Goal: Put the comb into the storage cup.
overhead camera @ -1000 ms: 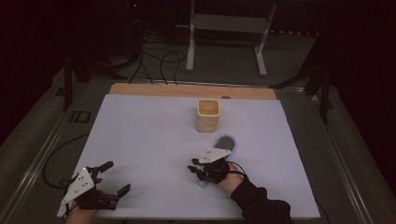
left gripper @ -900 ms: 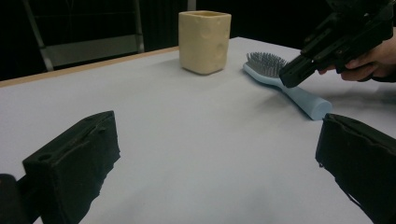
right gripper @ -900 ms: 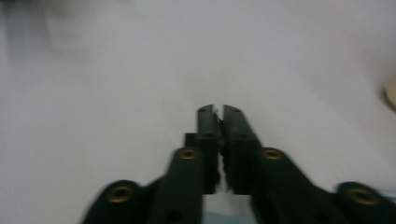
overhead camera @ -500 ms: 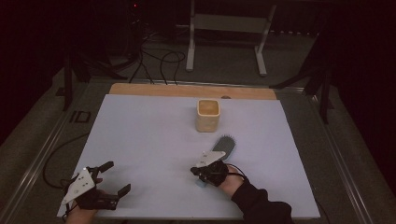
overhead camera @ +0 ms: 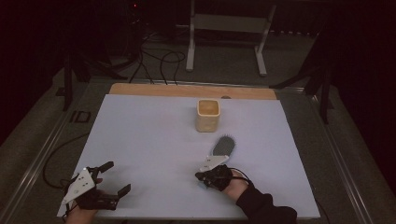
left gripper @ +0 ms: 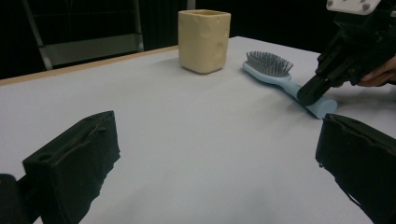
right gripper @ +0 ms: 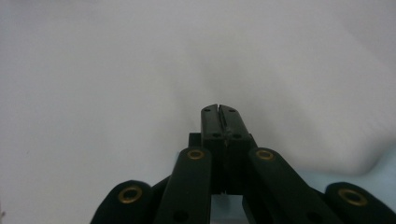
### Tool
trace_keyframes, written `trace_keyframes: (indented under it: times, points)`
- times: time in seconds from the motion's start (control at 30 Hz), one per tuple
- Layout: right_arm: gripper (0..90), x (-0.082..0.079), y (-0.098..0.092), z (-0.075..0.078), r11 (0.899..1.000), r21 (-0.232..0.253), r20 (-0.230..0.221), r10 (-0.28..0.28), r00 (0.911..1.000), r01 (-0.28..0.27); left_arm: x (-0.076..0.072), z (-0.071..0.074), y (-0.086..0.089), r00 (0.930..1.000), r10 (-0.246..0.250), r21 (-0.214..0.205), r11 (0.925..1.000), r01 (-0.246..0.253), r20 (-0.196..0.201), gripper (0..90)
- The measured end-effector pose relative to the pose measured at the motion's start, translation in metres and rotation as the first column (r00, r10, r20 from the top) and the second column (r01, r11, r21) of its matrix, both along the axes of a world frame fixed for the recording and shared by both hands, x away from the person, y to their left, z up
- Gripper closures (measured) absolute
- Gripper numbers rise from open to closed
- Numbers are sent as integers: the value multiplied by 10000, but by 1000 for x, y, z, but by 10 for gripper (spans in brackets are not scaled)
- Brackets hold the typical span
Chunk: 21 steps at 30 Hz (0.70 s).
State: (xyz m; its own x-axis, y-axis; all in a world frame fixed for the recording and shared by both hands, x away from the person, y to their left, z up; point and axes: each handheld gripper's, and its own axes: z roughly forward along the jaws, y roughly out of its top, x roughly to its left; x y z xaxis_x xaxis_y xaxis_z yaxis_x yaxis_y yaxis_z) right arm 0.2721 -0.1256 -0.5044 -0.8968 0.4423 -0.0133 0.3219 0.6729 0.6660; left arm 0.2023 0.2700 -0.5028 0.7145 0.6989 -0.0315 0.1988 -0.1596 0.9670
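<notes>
A cream square cup (overhead camera: 208, 115) stands upright toward the far middle of the white worktop (overhead camera: 144, 140), and everything else is placed here against it. Nearer the person than the cup and slightly to its right lies a light-blue hairbrush (overhead camera: 223, 147), bristles up, its dark head toward the cup and its handle running back toward the person. The right gripper (overhead camera: 204, 177) sits at the handle end of the hairbrush, nearer the person than the cup; in the left gripper view its black tip rests down on the blue handle (left gripper: 314, 101) close to the rounded end. Its jaws are pressed together with only a hairline seam between them (the right gripper view shows nothing caught in that seam, just white surface beyond and a pale blue patch at the lower right edge). The left gripper (overhead camera: 113, 179) lies well to the left of the cup at the near edge, its jaws spread wide and empty.
</notes>
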Motion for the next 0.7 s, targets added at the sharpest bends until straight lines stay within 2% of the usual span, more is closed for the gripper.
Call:
trace_keyframes:
  times: [0.17,0.4,0.53,0.63,0.7]
  points:
    - [900,-6,-9,0,10000,-81,-95,-53,9999,52,0,0,1,10000,30,-23,10000,-30,5,0]
    - [900,-19,-31,1,9994,-300,-253,-173,9995,166,0,0,0,10000,5,7,10000,-5,12,0]
    - [900,-25,-44,1,9983,-310,-458,-516,9976,502,0,0,0,10000,39,-31,10000,-39,-14,0]
    - [900,-27,-51,1,9975,-432,-411,-572,9975,554,0,0,0,10000,19,-3,10000,-19,-5,0]
    - [900,-31,-61,1,9957,-454,-482,-830,9954,808,0,0,0,10000,27,19,10000,-27,9,0]
